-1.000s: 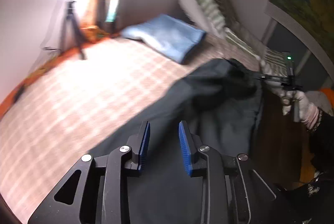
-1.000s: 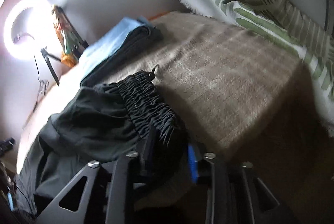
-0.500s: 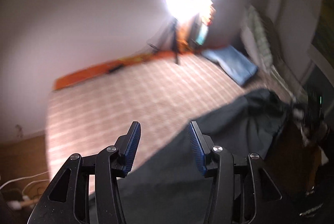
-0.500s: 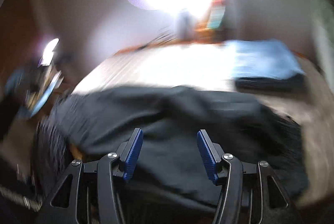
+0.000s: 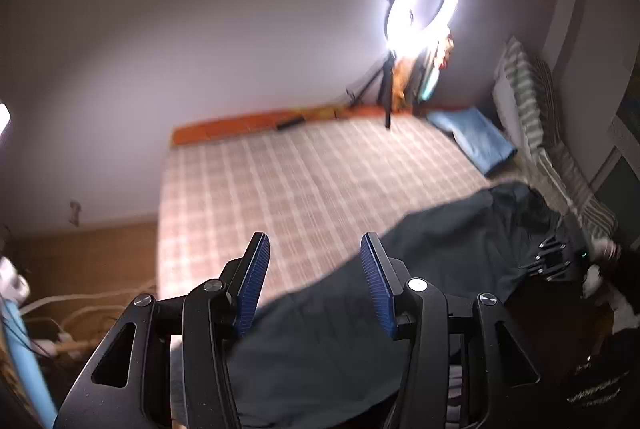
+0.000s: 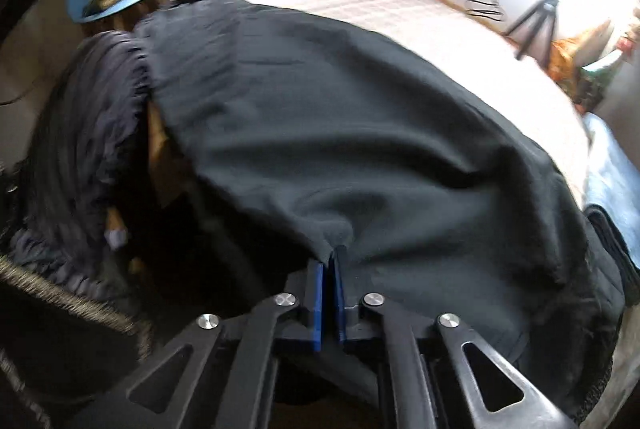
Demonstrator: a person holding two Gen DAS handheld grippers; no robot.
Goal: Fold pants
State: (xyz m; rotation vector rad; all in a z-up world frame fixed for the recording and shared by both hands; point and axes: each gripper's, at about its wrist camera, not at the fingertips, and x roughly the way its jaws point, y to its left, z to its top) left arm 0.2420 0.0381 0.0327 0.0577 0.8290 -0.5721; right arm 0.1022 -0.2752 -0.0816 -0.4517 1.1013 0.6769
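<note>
The right gripper [image 6: 329, 261] has just closed, pinching the pants [image 6: 360, 133] at their near edge; they stretch away across the bed [image 5: 304, 181]. The left gripper [image 5: 312, 281] hovers open above the other end.

A lit ring light [image 5: 423, 3] on a tripod [image 5: 384, 89] stands by the plain wall [image 5: 200, 29] behind the checked bed [image 5: 300, 181].
</note>
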